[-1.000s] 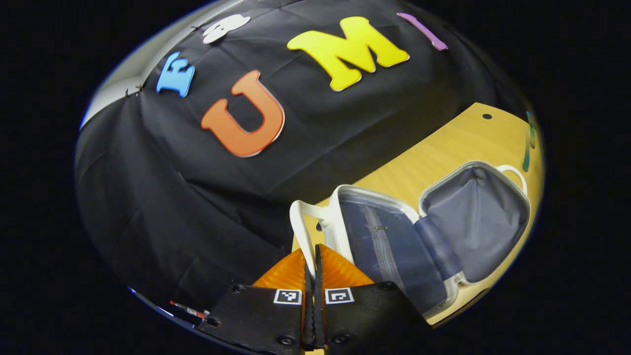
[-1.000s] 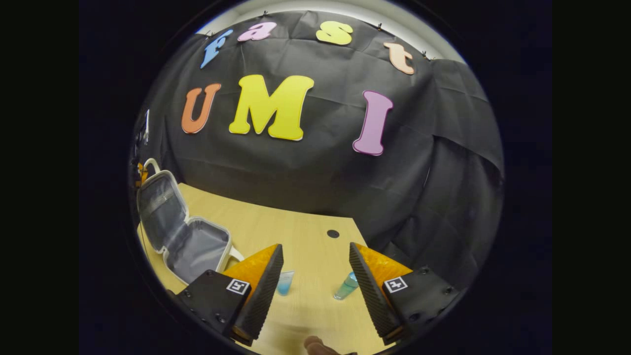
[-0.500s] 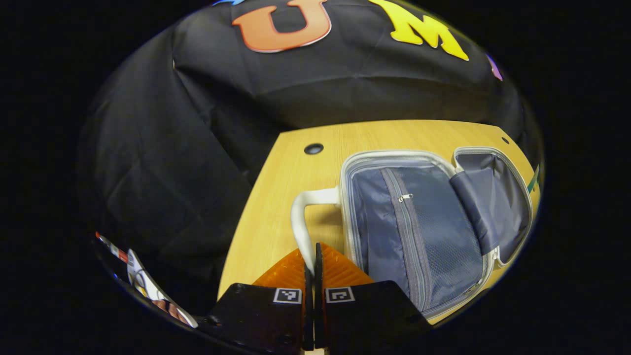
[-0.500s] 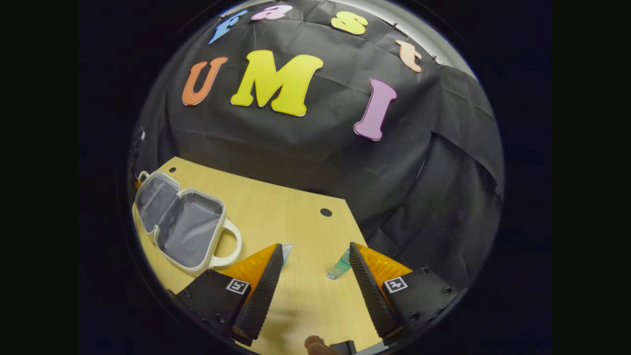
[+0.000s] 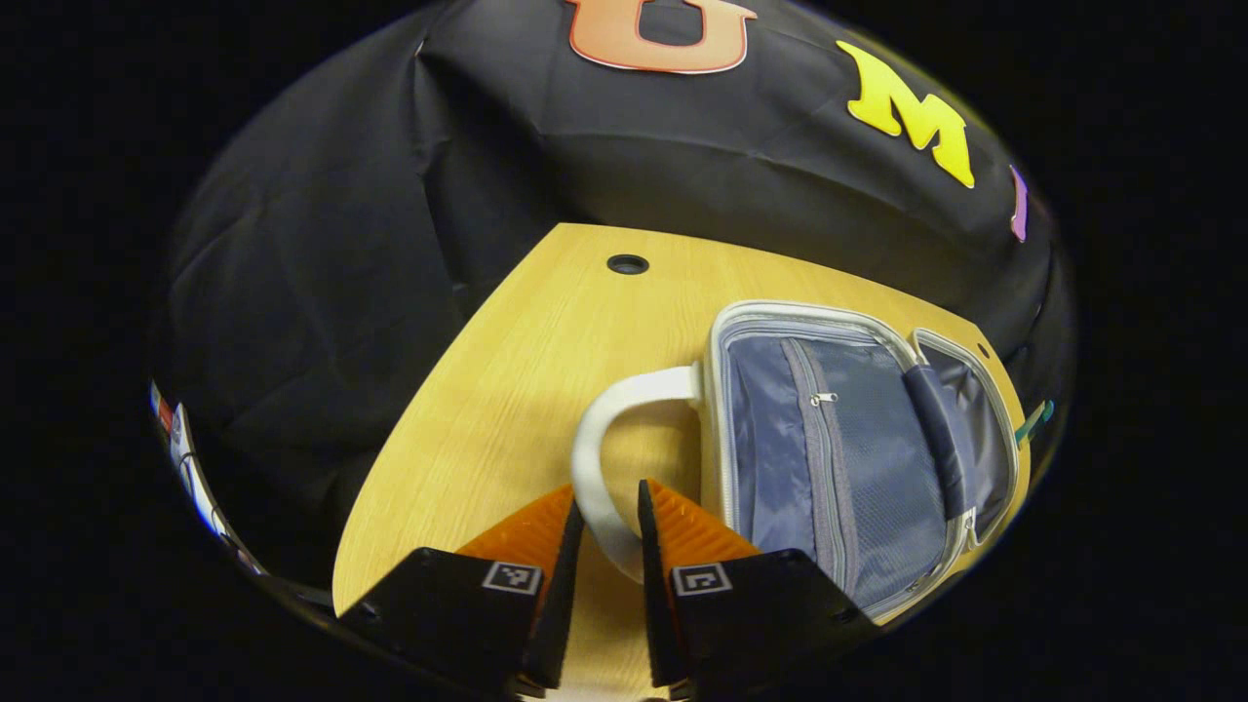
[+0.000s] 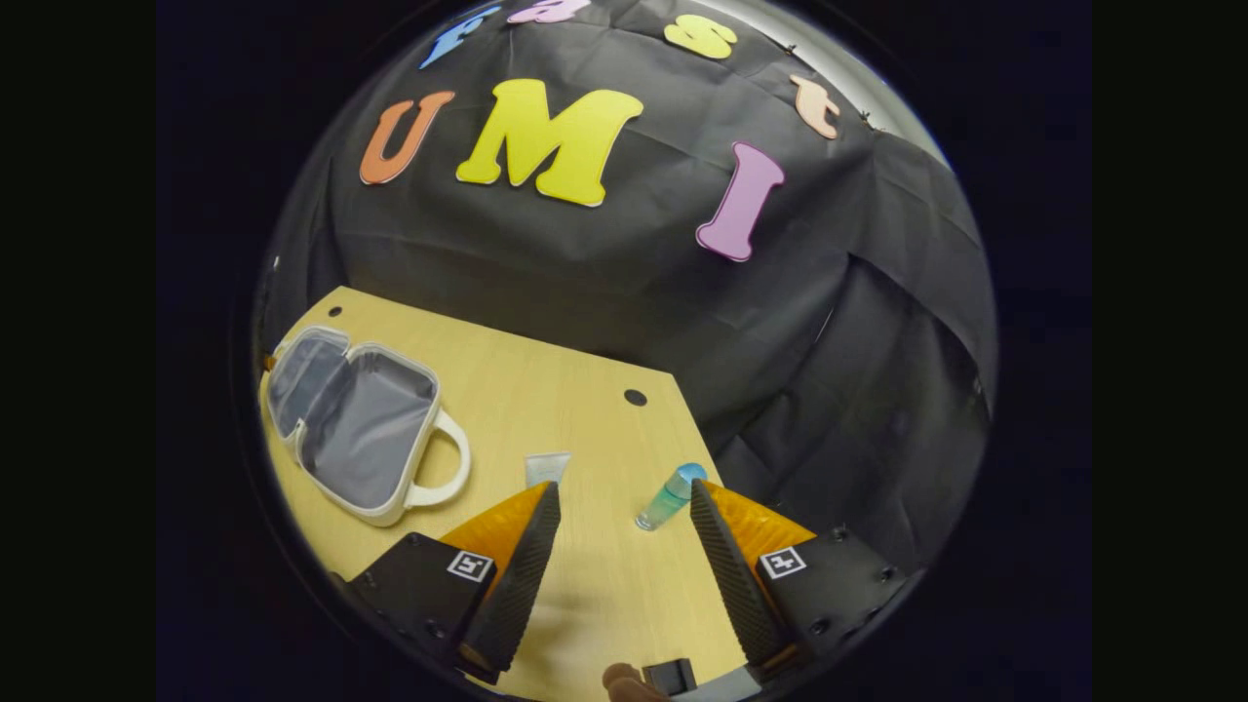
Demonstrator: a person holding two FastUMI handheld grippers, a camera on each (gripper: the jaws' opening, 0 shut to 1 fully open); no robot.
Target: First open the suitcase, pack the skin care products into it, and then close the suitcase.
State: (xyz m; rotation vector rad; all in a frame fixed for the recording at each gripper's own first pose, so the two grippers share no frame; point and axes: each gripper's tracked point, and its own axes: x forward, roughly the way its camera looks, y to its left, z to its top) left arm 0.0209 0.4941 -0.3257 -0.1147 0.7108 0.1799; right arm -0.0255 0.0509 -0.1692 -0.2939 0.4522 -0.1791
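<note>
The small white suitcase (image 5: 838,458) lies open and flat on the wooden table (image 5: 507,390), showing its grey-blue lining and a zipped mesh pocket. Its white handle (image 5: 600,458) loops toward my left gripper (image 5: 611,497). That gripper is open, and the handle passes through the narrow gap between its orange fingers. In the right gripper view the suitcase (image 6: 351,429) sits at the left. My right gripper (image 6: 624,497) hovers wide open over the table with nothing held. Just ahead of it lie a pale tube (image 6: 546,467) and a small green bottle with a blue cap (image 6: 669,495).
The table has round cable holes (image 5: 627,263) (image 6: 635,397) near its far edge. Black cloth hangs close behind and beside the table. A small dark object (image 6: 673,673) and a fingertip show at the bottom edge of the right gripper view.
The left gripper's fingers, pressed shut on the handle before, have parted. The suitcase half it held has come down flat on the table. The right gripper drew back slightly, revealing more of the tube and bottle.
</note>
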